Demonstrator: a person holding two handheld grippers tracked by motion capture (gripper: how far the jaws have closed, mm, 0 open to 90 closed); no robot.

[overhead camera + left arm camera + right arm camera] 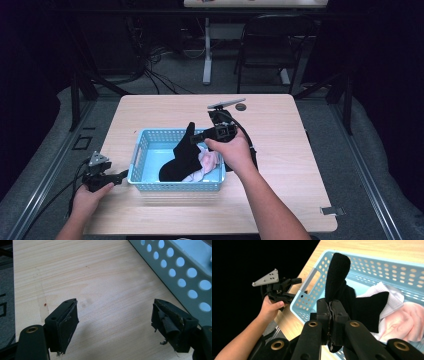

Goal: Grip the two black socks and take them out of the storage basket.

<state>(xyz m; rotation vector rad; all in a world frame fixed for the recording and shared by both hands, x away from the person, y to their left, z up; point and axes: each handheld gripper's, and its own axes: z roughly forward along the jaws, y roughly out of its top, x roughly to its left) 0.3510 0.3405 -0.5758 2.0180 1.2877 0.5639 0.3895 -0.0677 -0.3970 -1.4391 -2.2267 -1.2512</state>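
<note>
A light blue perforated basket (pixel 145 150) sits on the wooden table and holds clothes. My right gripper (pixel 196 137) hovers over the basket, shut on a black sock (pixel 182 150) that hangs down into it. In the right gripper view the black sock (pixel 338 270) sticks up from between the closed pads of my right gripper (pixel 331 315). A pink and white garment (pixel 207 162) lies in the basket under the sock. My left gripper (pixel 121 174) rests on the table just left of the basket, and in its own view my left gripper (pixel 115 317) stands open over bare wood.
The basket wall (pixel 180 270) runs close along the right jaw in the left gripper view. A small dark round object (pixel 241 107) lies near the table's far edge. A chair (pixel 270 45) and cables stand beyond the table. The table's right half is bare wood (pixel 295 150).
</note>
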